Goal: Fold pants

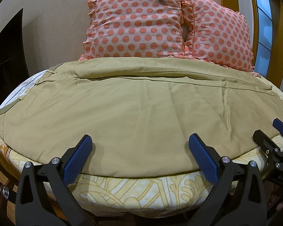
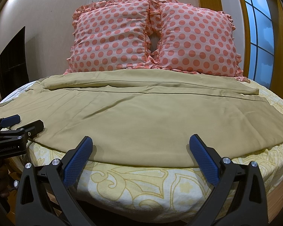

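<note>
Khaki pants [image 1: 141, 109] lie flat across the bed, waistband at the left, leg hems at the right; they also show in the right wrist view [image 2: 141, 113]. One leg lies along the far side, the other nearer me. My left gripper [image 1: 139, 146] is open and empty, its blue pads over the pants' near edge. My right gripper [image 2: 140, 146] is open and empty, also at the near edge. Each gripper shows in the other's view: the right one [image 1: 269, 131] at the far right, the left one [image 2: 20, 124] at the far left, both open.
Two pink polka-dot pillows [image 2: 154, 37] stand against the wall behind the pants. A yellow patterned sheet [image 2: 141, 184] covers the bed. A window [image 2: 260, 37] is at the right, a dark doorway [image 2: 11, 56] at the left.
</note>
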